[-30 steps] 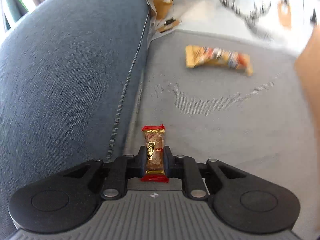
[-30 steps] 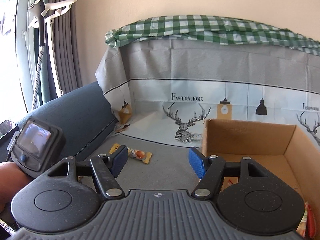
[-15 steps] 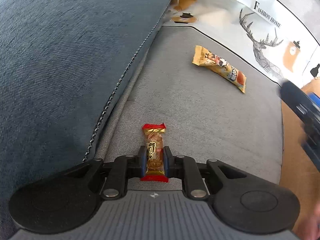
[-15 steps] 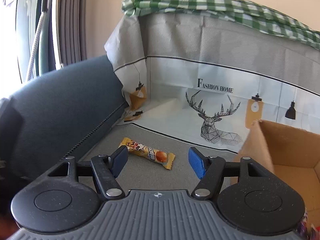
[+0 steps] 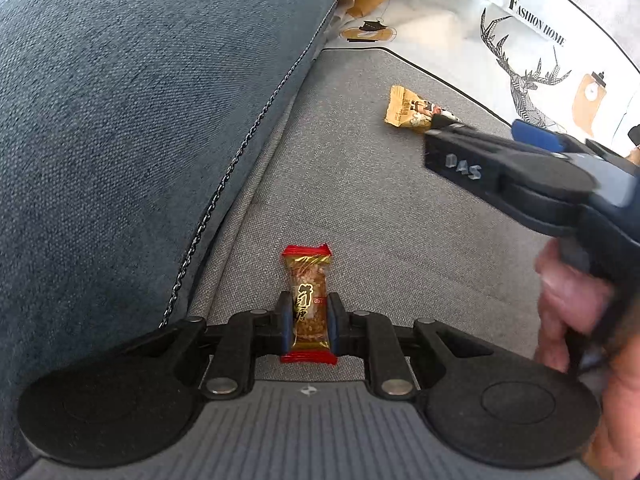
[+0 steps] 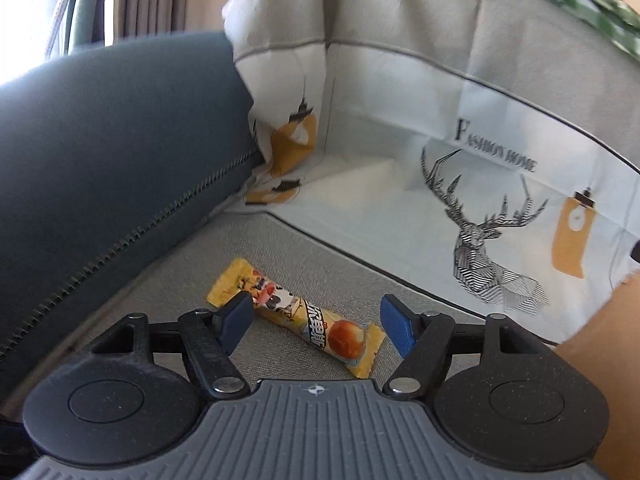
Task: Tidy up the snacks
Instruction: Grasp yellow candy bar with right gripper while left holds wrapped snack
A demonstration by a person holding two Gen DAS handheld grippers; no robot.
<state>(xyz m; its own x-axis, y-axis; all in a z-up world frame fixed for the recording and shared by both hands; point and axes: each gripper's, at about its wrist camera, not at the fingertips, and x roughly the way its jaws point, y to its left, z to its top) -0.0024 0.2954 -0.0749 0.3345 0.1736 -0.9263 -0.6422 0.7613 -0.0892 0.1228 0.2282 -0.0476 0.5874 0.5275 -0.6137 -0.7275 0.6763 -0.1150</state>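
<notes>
Meanwhile the left gripper [image 5: 307, 318] pinched a red-ended candy [image 5: 307, 300] low in its frame's centre, above the grey seat [image 5: 360, 208]. Lower centre in the right view, the right gripper [image 6: 316, 322] had just been spreading its jaws, open around the yellow snack bar [image 6: 296, 316] lying on the seat, pads not touching it.

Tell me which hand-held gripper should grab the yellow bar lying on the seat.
Right. The right hand-held gripper hangs open with the yellow bar lying between its fingers. The left hand-held gripper is shut on a red-ended candy.
</notes>
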